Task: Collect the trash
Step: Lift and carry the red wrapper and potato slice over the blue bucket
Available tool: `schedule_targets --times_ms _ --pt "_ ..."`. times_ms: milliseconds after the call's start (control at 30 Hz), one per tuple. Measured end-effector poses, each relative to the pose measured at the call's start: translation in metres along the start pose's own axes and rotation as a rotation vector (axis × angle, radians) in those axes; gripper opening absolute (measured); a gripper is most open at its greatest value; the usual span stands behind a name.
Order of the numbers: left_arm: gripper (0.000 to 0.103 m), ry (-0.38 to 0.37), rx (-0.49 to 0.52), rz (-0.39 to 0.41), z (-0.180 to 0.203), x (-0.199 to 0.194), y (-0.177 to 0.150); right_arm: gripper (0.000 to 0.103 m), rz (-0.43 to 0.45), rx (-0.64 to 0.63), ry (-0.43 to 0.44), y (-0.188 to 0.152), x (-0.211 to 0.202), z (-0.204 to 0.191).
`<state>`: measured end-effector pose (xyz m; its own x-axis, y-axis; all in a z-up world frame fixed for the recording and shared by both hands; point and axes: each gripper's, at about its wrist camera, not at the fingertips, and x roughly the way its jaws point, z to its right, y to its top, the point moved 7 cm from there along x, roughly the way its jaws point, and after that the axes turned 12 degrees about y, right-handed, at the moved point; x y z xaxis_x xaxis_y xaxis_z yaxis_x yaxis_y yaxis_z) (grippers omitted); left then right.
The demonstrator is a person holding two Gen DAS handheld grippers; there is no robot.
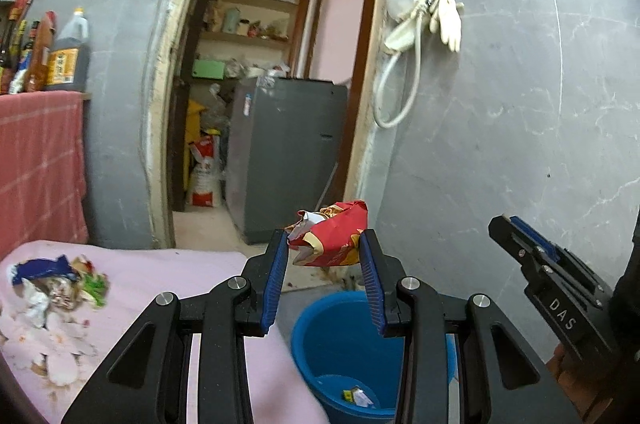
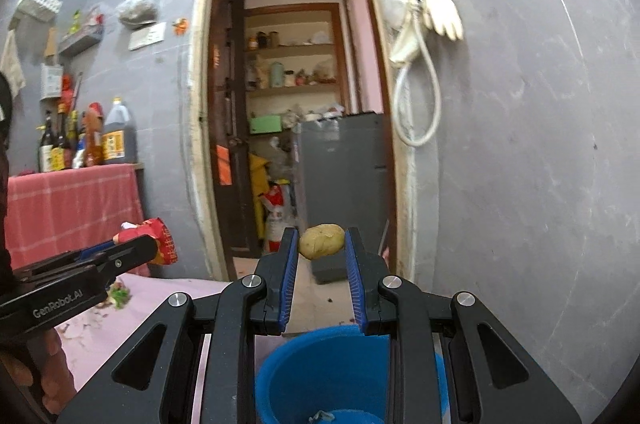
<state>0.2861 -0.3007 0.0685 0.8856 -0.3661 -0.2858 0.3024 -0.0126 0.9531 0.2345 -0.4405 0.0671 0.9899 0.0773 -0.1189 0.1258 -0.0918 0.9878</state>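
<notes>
My left gripper [image 1: 325, 244] is shut on a crumpled red snack wrapper [image 1: 330, 238], held in the air above a blue bucket [image 1: 340, 352]. The same wrapper [image 2: 158, 238] shows at the left of the right wrist view, in the left gripper [image 2: 132, 250]. My right gripper [image 2: 322, 242] is shut on a small yellowish potato [image 2: 322, 241], also above the blue bucket [image 2: 280, 376]. A few scraps lie in the bucket's bottom. More trash [image 1: 60, 284], wrappers and paper, is piled on the pink-covered table [image 1: 168, 272] at the left. The right gripper [image 1: 508, 224] appears at the right edge of the left wrist view.
A doorway [image 1: 280, 104] straight ahead opens onto a storeroom with shelves and a grey appliance [image 1: 284, 160]. Bottles [image 1: 60, 56] stand on a red-checked cloth at the left. Gloves and a hose [image 1: 424, 24] hang on the grey wall at the right. The bucket stands beside the table's edge.
</notes>
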Motion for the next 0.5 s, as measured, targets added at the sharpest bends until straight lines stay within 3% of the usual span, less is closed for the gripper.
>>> schedule_targets --times_ms 500 --pt "0.032 -0.028 0.018 -0.193 0.024 0.062 -0.039 0.022 -0.092 0.105 -0.035 -0.037 0.011 0.04"
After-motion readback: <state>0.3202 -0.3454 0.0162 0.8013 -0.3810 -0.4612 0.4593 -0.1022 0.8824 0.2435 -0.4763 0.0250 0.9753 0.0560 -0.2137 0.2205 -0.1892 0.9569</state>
